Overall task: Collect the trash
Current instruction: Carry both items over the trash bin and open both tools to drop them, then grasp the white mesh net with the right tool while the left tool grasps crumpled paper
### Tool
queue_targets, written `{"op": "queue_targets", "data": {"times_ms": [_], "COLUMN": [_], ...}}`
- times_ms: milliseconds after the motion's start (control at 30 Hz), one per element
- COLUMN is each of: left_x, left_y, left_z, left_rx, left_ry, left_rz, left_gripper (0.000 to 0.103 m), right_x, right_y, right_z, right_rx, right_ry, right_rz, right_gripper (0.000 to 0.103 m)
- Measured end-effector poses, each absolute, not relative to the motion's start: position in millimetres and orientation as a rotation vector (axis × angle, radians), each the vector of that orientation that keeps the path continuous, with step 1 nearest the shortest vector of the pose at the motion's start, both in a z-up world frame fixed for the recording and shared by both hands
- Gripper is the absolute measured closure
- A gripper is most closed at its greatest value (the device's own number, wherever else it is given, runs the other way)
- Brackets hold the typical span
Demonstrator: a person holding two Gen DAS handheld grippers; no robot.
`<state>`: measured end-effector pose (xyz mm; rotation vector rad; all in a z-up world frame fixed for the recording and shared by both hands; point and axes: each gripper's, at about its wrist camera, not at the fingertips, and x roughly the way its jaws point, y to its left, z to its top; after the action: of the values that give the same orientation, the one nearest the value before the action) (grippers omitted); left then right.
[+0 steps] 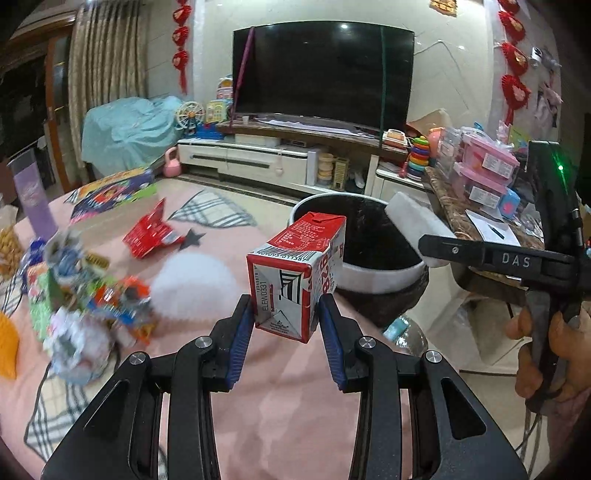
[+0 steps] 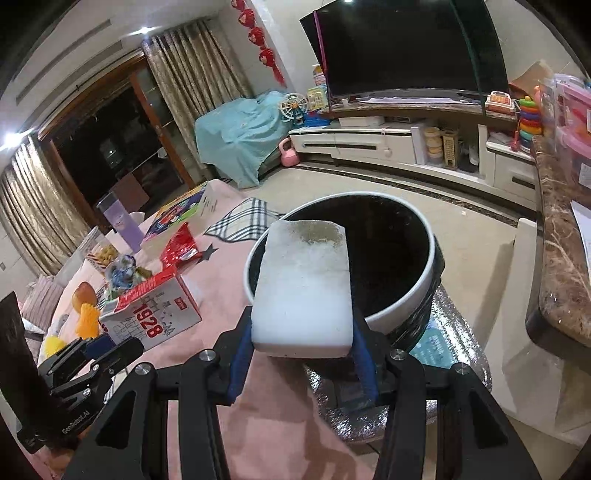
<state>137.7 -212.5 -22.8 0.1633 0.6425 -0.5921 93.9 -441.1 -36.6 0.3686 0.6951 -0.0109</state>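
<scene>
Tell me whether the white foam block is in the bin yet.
Not yet: the foam block sits clamped in the right gripper, above the bin rim.

Indoor artificial light, moderately bright, warm cast. Ceiling lamps [image 2: 147, 31] blown out at upper left of right wrist view; small glare spots on dark TV screen [image 1: 325, 74]. Strong fisheye bending and black vignette at edges. Trash pile [image 1: 85, 295] smeared by motion blur; carton [image 1: 295, 273] sharp.

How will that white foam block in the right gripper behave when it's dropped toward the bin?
The white foam block looks light for its bulk and probably a bit squashy, since the right gripper pinches only its near end. It overhangs the bin rim, so it may bounce or catch there rather than drop straight in.
</scene>
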Motion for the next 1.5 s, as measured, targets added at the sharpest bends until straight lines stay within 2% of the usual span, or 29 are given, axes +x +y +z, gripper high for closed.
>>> {"op": "queue_targets", "data": {"times_ms": [533, 1133, 1200, 1233, 1267, 1433, 1500], "left_x": [192, 219, 219, 218, 216, 207, 202], "left_y": [-286, -309, -310, -309, -306, -288, -279], "left_z": [-20, -38, -38, -37, -36, -35, -36], "left_rx": [0.182, 0.186, 0.189, 0.188, 0.184, 0.162, 0.148], "left_ry": [0.675, 0.743, 0.743, 0.738, 0.726, 0.717, 0.718], "left_rz": [-0.652, -0.671, -0.67, -0.664, -0.658, -0.64, -0.629], "left_gripper": [0.068, 0.069, 0.057, 0.043, 0.037, 0.036, 0.035], "right_x": [133, 156, 157, 156, 156, 150, 147], "right_y": [-475, -489, -489, -489, -490, -487, -483], "right_z": [-42, -51, -50, -51, -51, -49, -48], "right_rx": [0.339, 0.31, 0.31, 0.311, 0.315, 0.323, 0.332], "right_ry": [0.731, 0.789, 0.789, 0.788, 0.783, 0.777, 0.78], "right_rz": [-0.034, -0.045, -0.044, -0.048, -0.049, -0.047, -0.039], "right_gripper": [0.052, 0.05, 0.046, 0.036, 0.028, 0.028, 0.024]}}
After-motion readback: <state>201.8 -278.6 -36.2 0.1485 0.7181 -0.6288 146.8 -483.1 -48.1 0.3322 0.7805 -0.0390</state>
